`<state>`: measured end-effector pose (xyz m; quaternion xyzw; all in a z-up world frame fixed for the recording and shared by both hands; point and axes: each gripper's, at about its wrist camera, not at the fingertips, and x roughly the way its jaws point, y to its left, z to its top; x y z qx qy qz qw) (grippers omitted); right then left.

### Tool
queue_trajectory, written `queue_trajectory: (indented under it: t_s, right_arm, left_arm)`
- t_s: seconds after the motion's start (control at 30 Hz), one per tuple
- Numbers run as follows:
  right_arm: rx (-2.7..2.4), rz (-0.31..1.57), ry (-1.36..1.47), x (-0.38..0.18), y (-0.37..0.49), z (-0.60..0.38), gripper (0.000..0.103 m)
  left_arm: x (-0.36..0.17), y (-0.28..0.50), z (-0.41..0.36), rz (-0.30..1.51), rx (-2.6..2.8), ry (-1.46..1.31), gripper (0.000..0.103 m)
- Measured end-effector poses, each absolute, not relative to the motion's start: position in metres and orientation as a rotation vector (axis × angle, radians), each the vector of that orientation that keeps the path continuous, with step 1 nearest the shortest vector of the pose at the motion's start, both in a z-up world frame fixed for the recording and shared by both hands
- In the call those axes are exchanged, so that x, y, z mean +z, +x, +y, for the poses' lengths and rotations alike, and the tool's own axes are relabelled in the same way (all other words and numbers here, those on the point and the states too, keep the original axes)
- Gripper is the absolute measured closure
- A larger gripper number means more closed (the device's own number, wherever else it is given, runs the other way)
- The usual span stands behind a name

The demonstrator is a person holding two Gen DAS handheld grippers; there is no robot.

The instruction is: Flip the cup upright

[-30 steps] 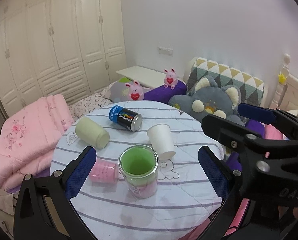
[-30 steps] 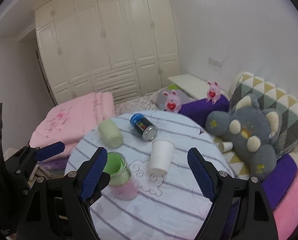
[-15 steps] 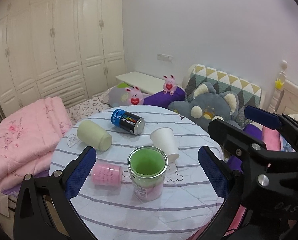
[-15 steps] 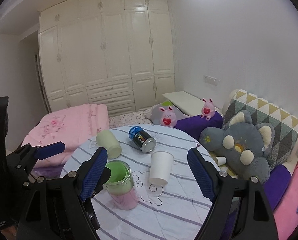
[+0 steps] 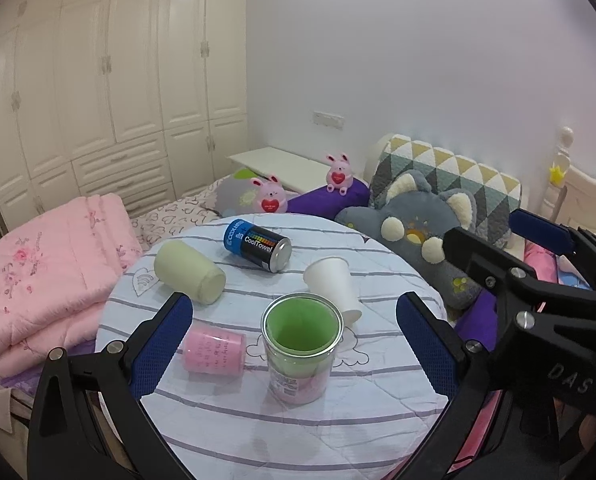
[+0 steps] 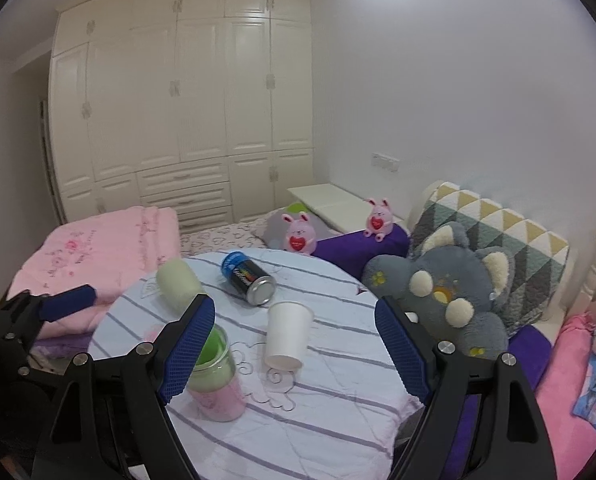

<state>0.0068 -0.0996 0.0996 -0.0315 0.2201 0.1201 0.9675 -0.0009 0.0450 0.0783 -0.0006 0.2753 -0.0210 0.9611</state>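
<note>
The white paper cup (image 5: 332, 286) (image 6: 287, 334) is seen lying on its side near the middle of the round striped table (image 5: 338, 432) (image 6: 338, 420), its open mouth turned toward the cameras, just behind the upright green-lined glass jar (image 5: 301, 354) (image 6: 214, 376) and apparently not touching it. The left gripper (image 5: 294, 350) and the right gripper (image 6: 294, 346) are both held above the near edge of the table with jaws spread wide and nothing gripped. A pale green cup (image 5: 190, 272), a pink cup (image 5: 214, 350) and a blue can (image 5: 258, 245) are also laid on their sides there.

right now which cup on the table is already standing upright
The glass jar with the green inside stands mouth up. The white paper cup, pale green cup and pink cup all lie on their sides.
</note>
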Motion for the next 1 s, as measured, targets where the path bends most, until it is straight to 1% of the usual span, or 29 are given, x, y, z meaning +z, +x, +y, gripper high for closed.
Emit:
queue_trajectory:
  t_s: [0.3, 0.67, 1.0]
  right_arm:
    - [0.216, 0.454, -0.072, 0.098, 0.012, -0.102, 0.019]
    - [0.118, 0.417, -0.142, 0.096, 0.010, -0.108, 0.019]
    - [0.147, 0.476, -0.155, 0.086, 0.016, -0.109, 0.019]
  left_arm:
    - [0.073, 0.000, 0.051, 0.563, -0.030, -0.014, 0.000]
    - [0.066, 0.002, 0.055, 0.566, -0.025, -0.033, 0.000]
    - [0.067, -0.002, 0.059, 0.571, -0.034, -0.050, 0.000]
